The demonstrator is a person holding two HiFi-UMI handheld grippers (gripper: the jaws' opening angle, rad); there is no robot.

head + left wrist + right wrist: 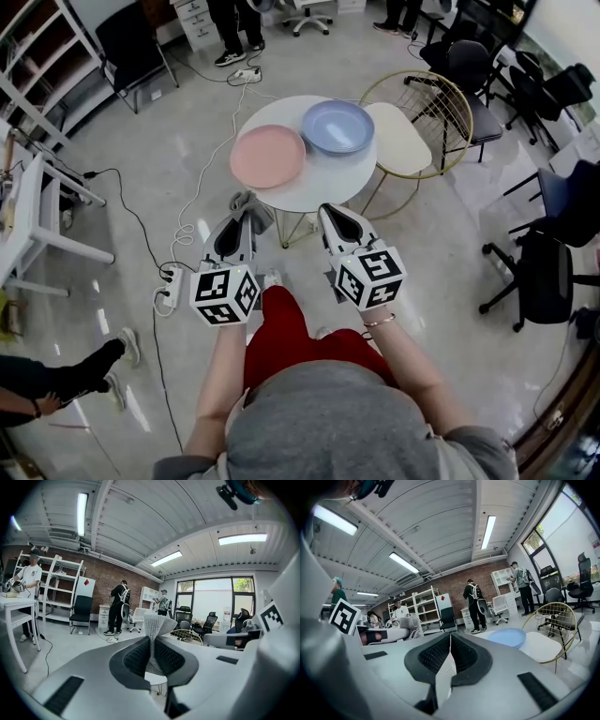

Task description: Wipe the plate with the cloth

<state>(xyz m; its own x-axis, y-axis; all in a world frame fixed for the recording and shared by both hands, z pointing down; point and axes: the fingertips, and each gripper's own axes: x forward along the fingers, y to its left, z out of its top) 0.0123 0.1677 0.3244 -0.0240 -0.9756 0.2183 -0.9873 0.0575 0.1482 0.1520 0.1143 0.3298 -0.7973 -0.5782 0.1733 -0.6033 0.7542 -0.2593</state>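
A pink plate (267, 156) and a blue plate (337, 127) lie side by side on a round white table (309, 187) ahead of me. My left gripper (242, 223) hovers just short of the table's near edge, shut on a grey knitted cloth (247, 202) that sticks up past its tips. In the left gripper view the cloth (156, 625) is pinched between the black pads (137, 657). My right gripper (330, 216) is level with it, to the right, shut with nothing in it. The right gripper view shows the blue plate (507, 637) beyond its jaws.
A gold wire stool with a white top (401, 139) touches the table's right side. A power strip (171, 284) and cables lie on the floor at the left. Office chairs (544, 272) stand at the right, a white desk (33, 216) at the left. People stand at the back.
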